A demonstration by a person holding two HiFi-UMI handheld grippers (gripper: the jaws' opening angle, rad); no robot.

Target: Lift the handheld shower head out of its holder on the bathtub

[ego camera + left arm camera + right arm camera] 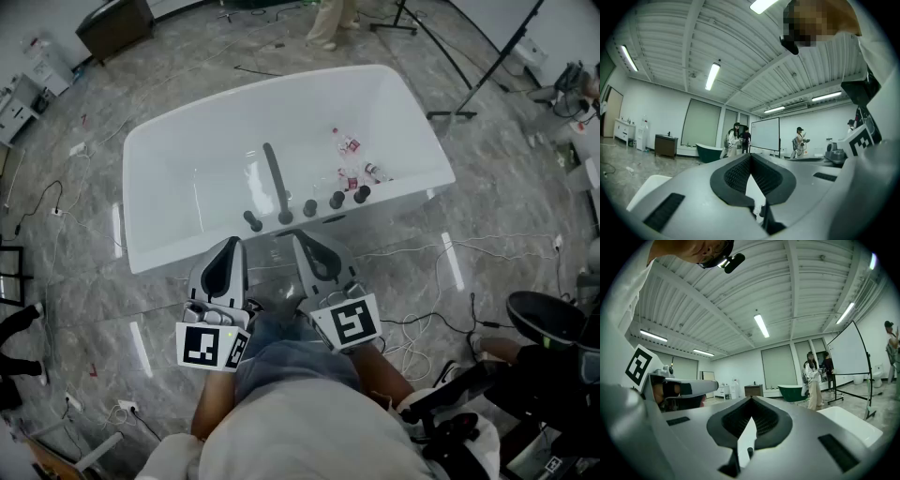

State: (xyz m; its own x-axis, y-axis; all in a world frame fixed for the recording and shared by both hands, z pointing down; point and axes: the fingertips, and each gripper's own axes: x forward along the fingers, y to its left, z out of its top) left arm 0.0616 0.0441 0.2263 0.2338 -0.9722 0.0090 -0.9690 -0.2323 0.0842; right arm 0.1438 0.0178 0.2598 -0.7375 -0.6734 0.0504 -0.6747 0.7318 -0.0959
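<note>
Left hand-held gripper (225, 251), right hand-held gripper (307, 246): held level, clenched, empty | white bathtub (169, 141) set on grey floor (94, 309)

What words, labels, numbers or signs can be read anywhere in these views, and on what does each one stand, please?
No word or number is legible in any view.
Cubes of the left gripper and the right gripper: black-and-white square marker patterns, no letters.
Red labels on the clear plastic bottles in the white bathtub: too small to read.
White board on a stand: no writing shows.
</note>
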